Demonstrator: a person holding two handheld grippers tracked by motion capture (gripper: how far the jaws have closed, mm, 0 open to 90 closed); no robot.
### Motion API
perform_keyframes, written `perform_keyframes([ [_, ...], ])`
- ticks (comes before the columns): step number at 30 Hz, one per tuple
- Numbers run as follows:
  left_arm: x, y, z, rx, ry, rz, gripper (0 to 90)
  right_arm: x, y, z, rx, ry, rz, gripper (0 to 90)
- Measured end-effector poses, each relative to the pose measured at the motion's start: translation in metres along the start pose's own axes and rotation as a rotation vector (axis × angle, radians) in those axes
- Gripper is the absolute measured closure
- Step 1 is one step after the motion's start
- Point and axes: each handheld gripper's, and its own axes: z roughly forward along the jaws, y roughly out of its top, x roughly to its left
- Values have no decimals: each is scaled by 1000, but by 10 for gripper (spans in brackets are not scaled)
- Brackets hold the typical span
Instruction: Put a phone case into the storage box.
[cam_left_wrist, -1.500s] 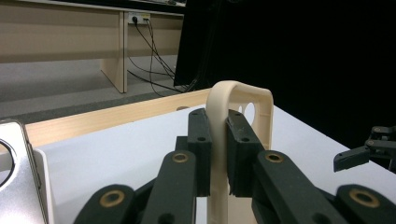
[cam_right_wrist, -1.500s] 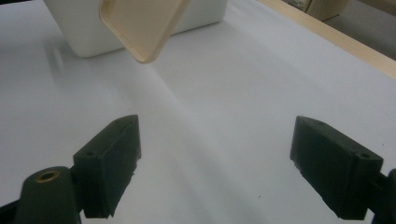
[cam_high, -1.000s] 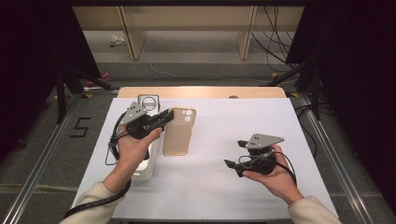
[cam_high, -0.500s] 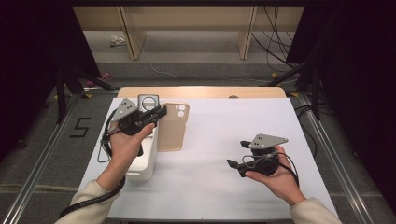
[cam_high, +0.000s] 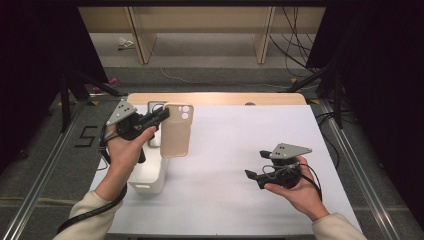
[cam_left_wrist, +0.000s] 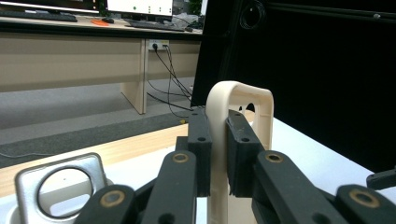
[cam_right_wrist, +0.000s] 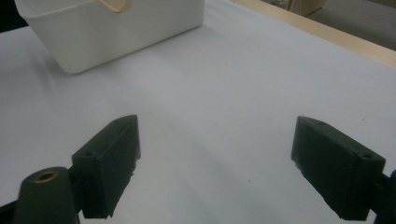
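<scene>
White covering (cam_high: 235, 170) spreads over the table nearest the person, and a strip of pale wood (cam_high: 215, 98) shows at its far edge. Past that lie grey floor, a light wooden desk frame (cam_high: 200, 30) and loose cables; dark curtains stand to either side. On the near right, the right gripper (cam_high: 256, 176) rests low over the bare white surface, its jaws spread wide with nothing between them. On the left, a white bin (cam_high: 150, 175) sits on the table, with a silver ring stand (cam_left_wrist: 58, 184) just beyond it. The left gripper (cam_high: 162, 115) is raised over the bin's far end, its pads (cam_left_wrist: 200, 140) clamped on one long edge of a beige phone case (cam_high: 177, 132), which hangs clear of the table, camera cut-out at the far end.
</scene>
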Motion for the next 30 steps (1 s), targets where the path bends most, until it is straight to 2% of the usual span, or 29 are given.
perform_keyframes([
  [2,2,0,-1,-1,4,-2,816,-1,0,-1,-8,0,13,165],
  [30,26,9,-13,-23,54,-8,816,-5,-5,-9,-12,-24,25,164],
])
